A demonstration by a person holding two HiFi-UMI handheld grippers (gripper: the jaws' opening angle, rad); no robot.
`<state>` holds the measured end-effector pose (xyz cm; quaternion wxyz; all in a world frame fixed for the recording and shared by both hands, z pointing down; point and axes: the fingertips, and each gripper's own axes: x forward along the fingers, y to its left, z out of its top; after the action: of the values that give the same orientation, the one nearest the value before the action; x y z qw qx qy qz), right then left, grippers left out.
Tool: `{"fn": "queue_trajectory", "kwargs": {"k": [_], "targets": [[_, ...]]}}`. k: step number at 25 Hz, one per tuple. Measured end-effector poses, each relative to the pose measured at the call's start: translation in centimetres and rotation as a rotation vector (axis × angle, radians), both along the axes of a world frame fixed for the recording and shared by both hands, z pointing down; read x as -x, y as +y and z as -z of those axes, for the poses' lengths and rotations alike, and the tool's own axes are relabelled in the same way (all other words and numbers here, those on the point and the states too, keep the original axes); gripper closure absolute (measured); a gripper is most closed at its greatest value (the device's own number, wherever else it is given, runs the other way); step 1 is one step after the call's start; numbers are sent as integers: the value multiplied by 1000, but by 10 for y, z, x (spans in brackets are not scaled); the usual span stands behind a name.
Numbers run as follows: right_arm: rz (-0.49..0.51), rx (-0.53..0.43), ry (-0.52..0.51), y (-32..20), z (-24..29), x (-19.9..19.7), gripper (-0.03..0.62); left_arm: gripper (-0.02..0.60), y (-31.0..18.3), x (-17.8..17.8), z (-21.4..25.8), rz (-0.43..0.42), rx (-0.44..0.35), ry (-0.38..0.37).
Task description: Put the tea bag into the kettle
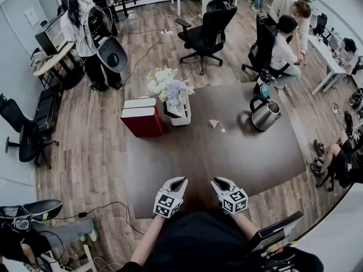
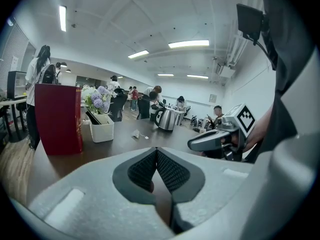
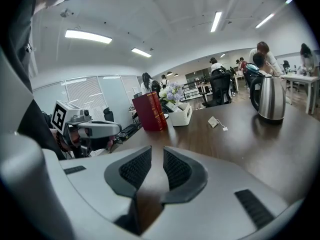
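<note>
The tea bag (image 1: 214, 123) is small and white and lies with its string on the dark table (image 1: 227, 157), left of the steel kettle (image 1: 265, 115). The kettle's lid stands up. Both grippers hover at the near table edge, far from both items. My left gripper (image 1: 179, 181) is shut, its pad tips touching with nothing between them (image 2: 156, 153). My right gripper (image 1: 219, 181) is open by a narrow gap and empty (image 3: 156, 156). The right gripper view shows the tea bag (image 3: 214, 122) and the kettle (image 3: 270, 99) ahead. The left gripper view has the tea bag (image 2: 136, 133) in front of the kettle (image 2: 166, 119).
Two red books (image 1: 142, 118) and a white box of flowers (image 1: 176, 103) stand at the table's far left. Office chairs (image 1: 207, 30) and people fill the room behind the table. A dark tablet-like device (image 1: 275, 234) hangs by the person's right side.
</note>
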<state>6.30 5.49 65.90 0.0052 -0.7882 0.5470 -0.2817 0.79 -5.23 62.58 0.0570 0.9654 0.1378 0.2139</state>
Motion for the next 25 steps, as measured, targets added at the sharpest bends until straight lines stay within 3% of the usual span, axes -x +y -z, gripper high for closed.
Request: {"fn": "queue_trajectory", "kwargs": {"k": [19, 23, 25], "targets": [[27, 65, -7, 3, -16, -2, 516, 592, -3, 5, -7, 37, -16, -12], [37, 67, -1, -10, -17, -3, 516, 592, -20, 6, -1, 65, -35, 28], [85, 73, -15, -17, -24, 4, 516, 592, -30, 15, -4, 119, -38, 34]]}}
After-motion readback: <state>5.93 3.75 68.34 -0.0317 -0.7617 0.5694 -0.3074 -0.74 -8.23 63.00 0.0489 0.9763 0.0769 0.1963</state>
